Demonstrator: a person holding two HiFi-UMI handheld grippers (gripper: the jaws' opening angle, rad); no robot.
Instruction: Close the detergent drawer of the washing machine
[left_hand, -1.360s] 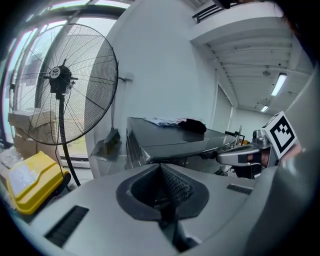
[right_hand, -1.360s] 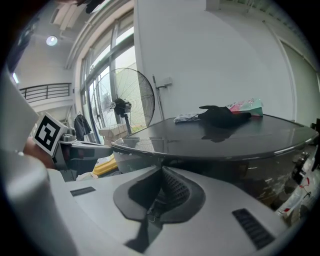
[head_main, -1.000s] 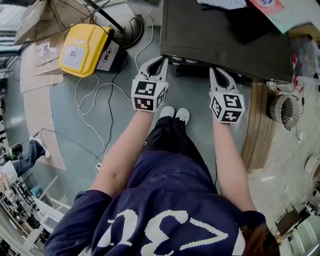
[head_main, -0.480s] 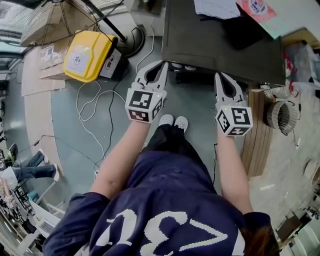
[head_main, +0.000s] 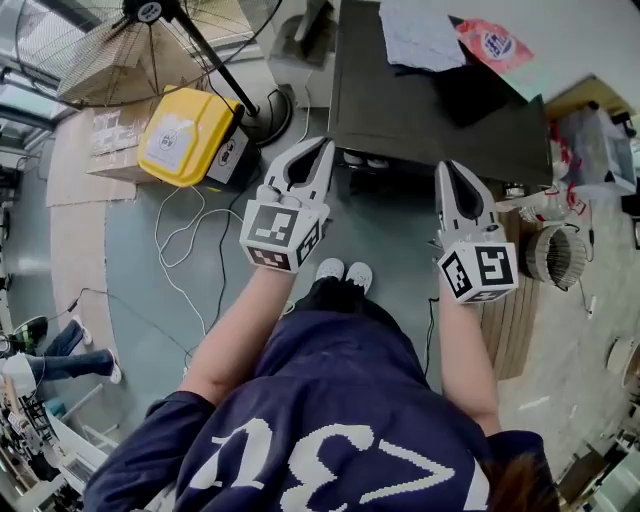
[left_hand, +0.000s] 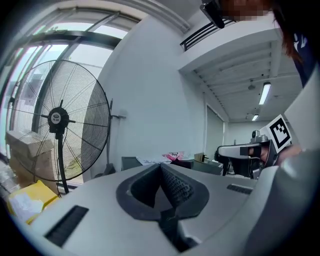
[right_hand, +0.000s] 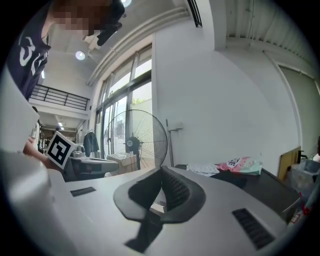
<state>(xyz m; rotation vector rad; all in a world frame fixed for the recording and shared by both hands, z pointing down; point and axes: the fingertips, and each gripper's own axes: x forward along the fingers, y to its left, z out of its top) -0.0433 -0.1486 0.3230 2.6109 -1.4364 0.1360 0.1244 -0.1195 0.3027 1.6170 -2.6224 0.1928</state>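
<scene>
Closest to me are my navy shirt (head_main: 330, 420) with its white print and my two bare forearms reaching forward. My shoes (head_main: 343, 270) stand on the grey floor between them.

My left gripper (head_main: 327, 143) has its jaws pressed tight together with nothing between them. My right gripper (head_main: 445, 166) is the same, pads meeting and empty. Both point ahead, roughly level, and are well apart from each other.

Just past their tips is the washing machine (head_main: 400, 110), seen from above as a dark top. My left tips sit near its front left corner and my right tips near its front edge. Neither is touching it as far as I can tell. The detergent drawer would be on the front face below that edge. I cannot make it out from here, nor whether it is in or out.

On top of the machine lie a white cloth (head_main: 425, 40), a black cloth (head_main: 470, 85) and a pink packet (head_main: 490, 45).

To my left, white cables (head_main: 190, 230) trail over the floor towards a yellow case (head_main: 185, 135). Beyond that stands a big pedestal fan (left_hand: 57, 117).
</scene>
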